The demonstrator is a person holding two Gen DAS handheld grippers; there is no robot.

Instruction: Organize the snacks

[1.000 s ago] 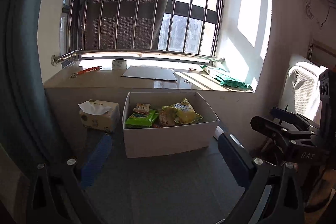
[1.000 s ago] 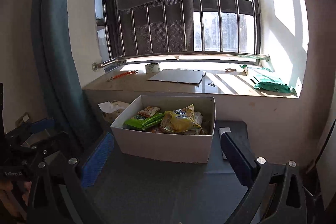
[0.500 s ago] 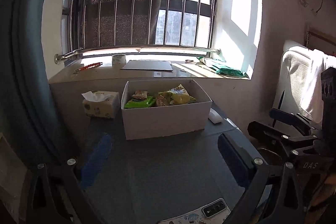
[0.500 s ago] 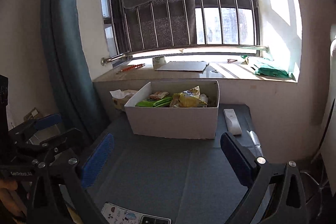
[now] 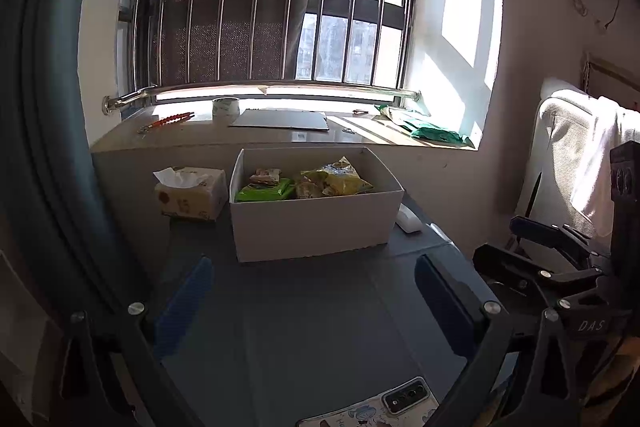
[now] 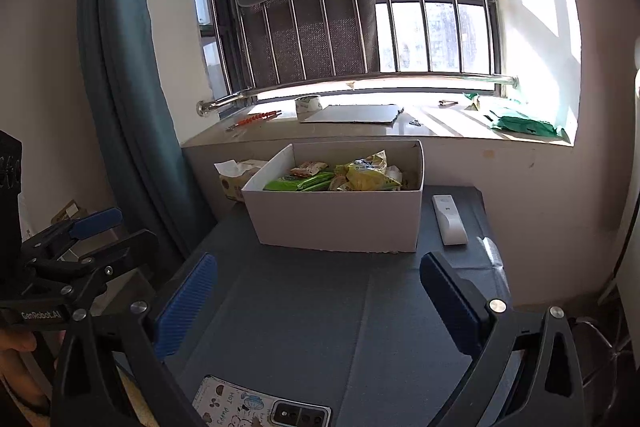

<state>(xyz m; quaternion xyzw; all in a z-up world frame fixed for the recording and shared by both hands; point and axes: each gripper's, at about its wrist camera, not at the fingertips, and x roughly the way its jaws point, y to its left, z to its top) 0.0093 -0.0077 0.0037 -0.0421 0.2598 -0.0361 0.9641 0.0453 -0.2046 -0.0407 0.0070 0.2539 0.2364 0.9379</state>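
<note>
Both claws have drawn back from the window: the white box (image 5: 316,215) sits farther off than a second ago, and a phone (image 6: 260,409) now shows at the table's (image 5: 312,327) near edge. That suggests the packing is done or nearly so. The snacks (image 6: 344,177) lie inside the box at the far side of the table, well apart from the left gripper (image 5: 312,301) and right gripper (image 6: 318,301), each spread wide and holding nothing.
</note>
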